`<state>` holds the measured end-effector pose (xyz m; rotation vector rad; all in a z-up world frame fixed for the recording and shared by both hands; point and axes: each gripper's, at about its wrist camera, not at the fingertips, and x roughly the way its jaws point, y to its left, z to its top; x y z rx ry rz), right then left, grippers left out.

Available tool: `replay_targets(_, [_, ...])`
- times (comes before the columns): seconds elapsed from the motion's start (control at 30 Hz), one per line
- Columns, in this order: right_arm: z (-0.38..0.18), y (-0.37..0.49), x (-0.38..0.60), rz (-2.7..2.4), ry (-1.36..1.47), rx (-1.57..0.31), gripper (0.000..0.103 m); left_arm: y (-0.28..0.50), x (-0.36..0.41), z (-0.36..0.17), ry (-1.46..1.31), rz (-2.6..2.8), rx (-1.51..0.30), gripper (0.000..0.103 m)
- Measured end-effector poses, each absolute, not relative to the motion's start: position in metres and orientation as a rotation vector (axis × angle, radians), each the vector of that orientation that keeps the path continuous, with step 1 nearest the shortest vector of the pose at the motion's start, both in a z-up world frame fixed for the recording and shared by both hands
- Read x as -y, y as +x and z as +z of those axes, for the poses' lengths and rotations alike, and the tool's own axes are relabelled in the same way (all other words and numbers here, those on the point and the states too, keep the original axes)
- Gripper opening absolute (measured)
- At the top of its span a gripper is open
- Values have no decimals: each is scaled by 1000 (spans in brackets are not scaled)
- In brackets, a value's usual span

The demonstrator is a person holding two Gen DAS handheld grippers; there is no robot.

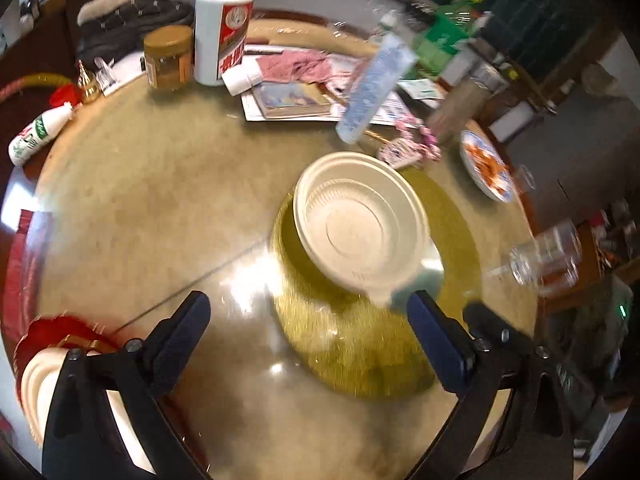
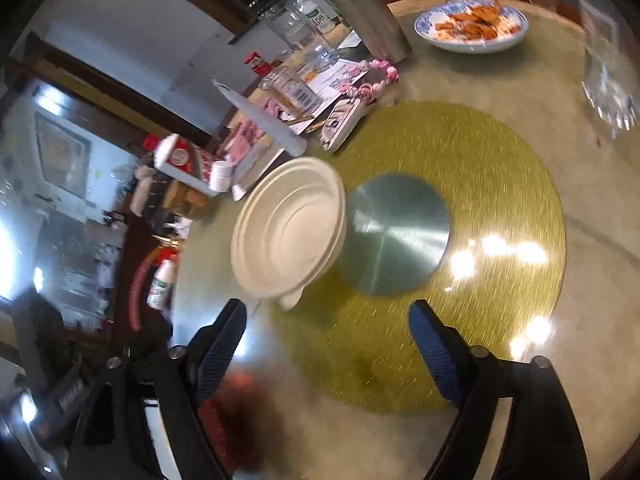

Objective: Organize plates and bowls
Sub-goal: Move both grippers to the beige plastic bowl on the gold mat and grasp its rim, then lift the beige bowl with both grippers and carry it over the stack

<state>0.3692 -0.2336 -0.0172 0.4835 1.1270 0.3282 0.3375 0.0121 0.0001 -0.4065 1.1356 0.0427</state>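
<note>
Meanwhile, both the left gripper point(image 1: 308, 312) and right gripper point(image 2: 328, 320) hover spread and empty near a white bowl point(image 1: 360, 220) on the green turntable mat point(image 1: 356, 356); likely light, thin-walled, best pinched at its rim tab.

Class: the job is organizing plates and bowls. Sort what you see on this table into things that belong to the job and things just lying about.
Belongs to the job:
white disposable bowl
blue-patterned plate of food
white dish stack beside the left gripper

Just lying about:
white liquor bottle
amber jar
pink cloth
steel flask
</note>
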Motion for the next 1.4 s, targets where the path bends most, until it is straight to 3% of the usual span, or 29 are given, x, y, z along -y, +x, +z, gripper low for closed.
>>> replay_targets(0.17, [-30, 403, 224, 321, 447, -1188, 68, 372, -11, -26, -439, 36, -1209, 93])
replay_targets(0.3, [-41, 425, 211, 308, 418, -1226, 55, 387, -13, -42, -463, 53, -1233, 93])
replay_targets(0.37, [-46, 433, 205, 308, 392, -1246, 50, 393, -15, -48, -474, 51, -1244, 87])
replay_targets(0.47, [-51, 444, 195, 292, 352, -1261, 39, 401, -20, -60, -516, 47, -1290, 62])
replay_targets(0.53, [-52, 447, 190, 276, 331, -1259, 20, 405, -18, -65, -481, 54, -1318, 25])
replay_targets(0.6, [-55, 449, 185, 282, 314, -1265, 15, 407, -18, -72, -497, 24, -1335, 11])
replay_targets(1.0, [-50, 430, 187, 294, 292, -1236, 13, 393, -9, -68, -481, 2, -1342, 11])
replay_targets(1.4, [-18, 377, 205, 326, 316, -1224, 13, 341, 5, -31, -458, -16, -1319, 11])
